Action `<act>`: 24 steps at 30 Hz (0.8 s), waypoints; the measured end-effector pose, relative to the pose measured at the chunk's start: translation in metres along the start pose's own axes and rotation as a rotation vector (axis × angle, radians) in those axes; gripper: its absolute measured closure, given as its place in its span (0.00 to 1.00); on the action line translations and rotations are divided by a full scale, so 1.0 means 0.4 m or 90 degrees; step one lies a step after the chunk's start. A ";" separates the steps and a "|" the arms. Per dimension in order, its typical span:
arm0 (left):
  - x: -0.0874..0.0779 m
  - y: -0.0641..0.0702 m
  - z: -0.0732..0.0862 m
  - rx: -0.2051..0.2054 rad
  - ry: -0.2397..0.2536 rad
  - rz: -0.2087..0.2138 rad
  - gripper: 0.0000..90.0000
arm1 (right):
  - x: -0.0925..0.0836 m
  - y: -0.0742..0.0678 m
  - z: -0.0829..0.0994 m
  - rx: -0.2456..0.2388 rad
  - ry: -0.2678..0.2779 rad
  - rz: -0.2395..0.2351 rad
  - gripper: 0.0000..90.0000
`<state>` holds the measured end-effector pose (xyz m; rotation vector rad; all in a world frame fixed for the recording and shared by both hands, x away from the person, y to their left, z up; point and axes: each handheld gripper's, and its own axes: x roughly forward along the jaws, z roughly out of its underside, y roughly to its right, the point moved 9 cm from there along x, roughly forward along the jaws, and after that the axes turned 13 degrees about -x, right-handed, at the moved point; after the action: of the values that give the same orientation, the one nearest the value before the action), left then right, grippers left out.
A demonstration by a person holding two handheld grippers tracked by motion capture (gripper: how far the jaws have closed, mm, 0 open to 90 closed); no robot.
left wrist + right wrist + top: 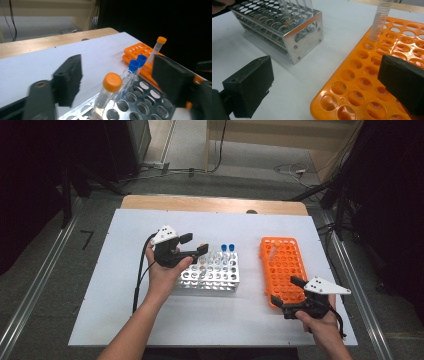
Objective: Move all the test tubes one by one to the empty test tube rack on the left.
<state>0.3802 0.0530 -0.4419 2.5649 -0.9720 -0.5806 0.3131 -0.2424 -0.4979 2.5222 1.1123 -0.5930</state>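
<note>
From above, a metal rack (212, 272) and an orange rack (282, 270) stood apart on the white bench (125, 315); grey floor lay beyond. The left claw (117, 82) gaped wide around an orange-capped tube (107, 96). The right claw (324, 90) gaped wide over the orange rack's near-left corner.

No text, label or number can be read anywhere.

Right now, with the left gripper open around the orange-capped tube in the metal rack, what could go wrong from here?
1. The orange-capped tube leans in the metal rack and sits nearer one jaw of the left gripper; closing may tip it further rather than grip it squarely.
2. The two blue-capped tubes stand just behind it and could get knocked.
3. The right gripper hangs open over the corner of the orange rack; a bump could shift it and its lone tube.
</note>
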 end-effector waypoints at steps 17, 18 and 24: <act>-0.132 0.087 0.081 0.028 -0.015 0.037 0.00 | 0.091 0.103 -0.051 0.051 -0.025 0.072 0.07; -0.138 0.090 0.086 0.027 -0.014 0.039 0.00 | 0.100 0.109 -0.052 0.051 -0.027 0.071 0.08; -0.170 0.098 0.108 0.031 -0.017 0.037 0.00 | 0.145 0.144 -0.054 0.057 -0.059 0.087 0.18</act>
<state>0.2915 0.0645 -0.4445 2.5678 -1.0784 -0.5830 0.3973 -0.2340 -0.5006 2.5919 0.8919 -0.7286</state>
